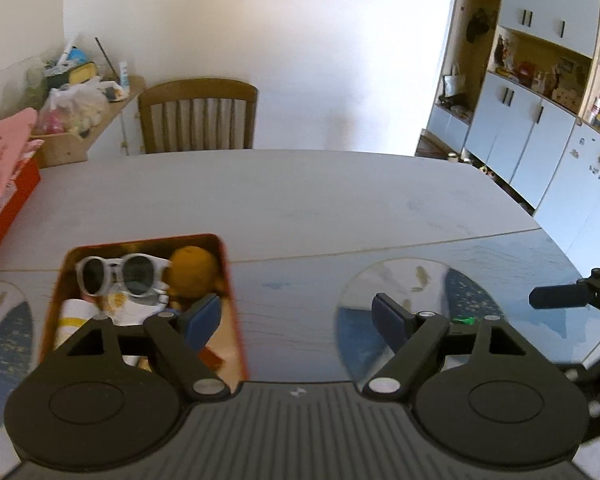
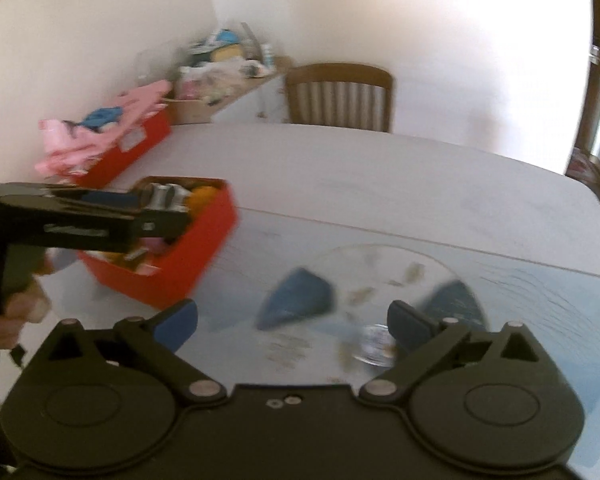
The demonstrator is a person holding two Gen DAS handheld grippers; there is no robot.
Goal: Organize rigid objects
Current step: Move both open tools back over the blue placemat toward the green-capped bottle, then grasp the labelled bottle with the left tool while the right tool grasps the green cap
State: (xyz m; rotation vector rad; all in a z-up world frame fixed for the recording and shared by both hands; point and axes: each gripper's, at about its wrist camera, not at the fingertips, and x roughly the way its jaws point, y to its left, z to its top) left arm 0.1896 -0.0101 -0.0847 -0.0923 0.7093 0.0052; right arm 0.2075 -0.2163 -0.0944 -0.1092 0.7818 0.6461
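Ok so: both sets of fingers spread wide, nothing held. Left gripper (image 1: pixel 296 316) hovering w/ red tin (image 1: pixel 236 312) under its left finger; white sunglasses (image 1: pixel 122 274) lying on top of the pile inside, ahead of that fingertip. Prob light, stiff plastic, lenses scratchable, so pinch at the bridge, not the arms. Right gripper (image 2: pixel 294 322) over glass plate (image 2: pixel 380 264), tin off to its left on the tabletop (image 2: pixel 380 184).
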